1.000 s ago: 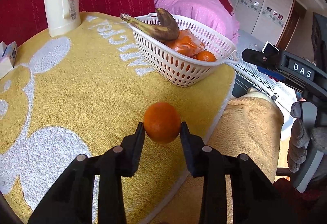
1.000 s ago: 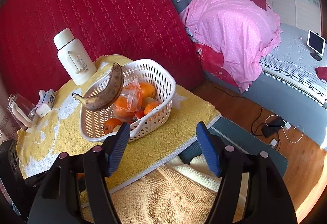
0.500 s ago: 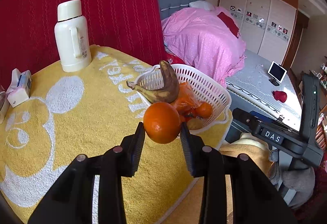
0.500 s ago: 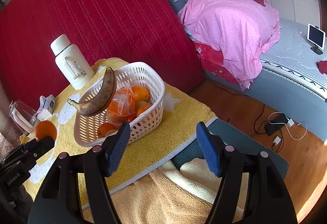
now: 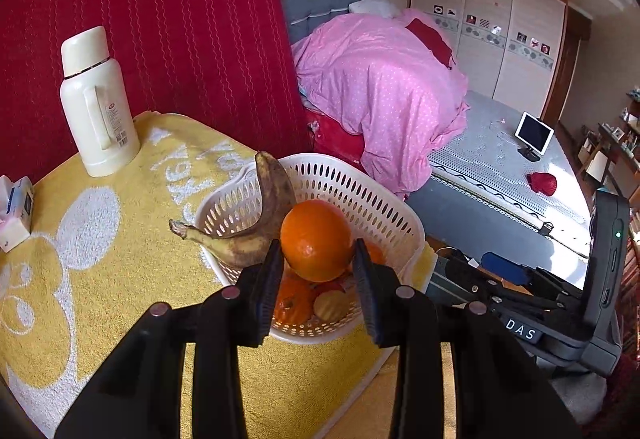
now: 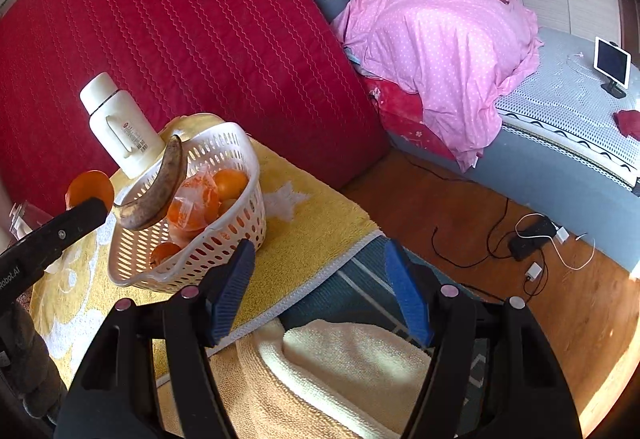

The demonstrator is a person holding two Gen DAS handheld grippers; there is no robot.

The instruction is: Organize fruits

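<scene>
Changed: a sec ago my left gripper (image 5: 316, 259) had the orange (image 5: 316, 239) low over the yellow towel (image 5: 100, 259); now it's lifted, in front of the basket (image 5: 384, 215).
Means: drop-in is next, I reckon.
Left grip: pads clamped on orange.
Right gripper (image 6: 320, 287): jaws apart, empty, nr basket's corner.
In the way: banana (image 5: 256, 231) across basket rim.
Behind basket: thermos (image 5: 96, 107).
</scene>
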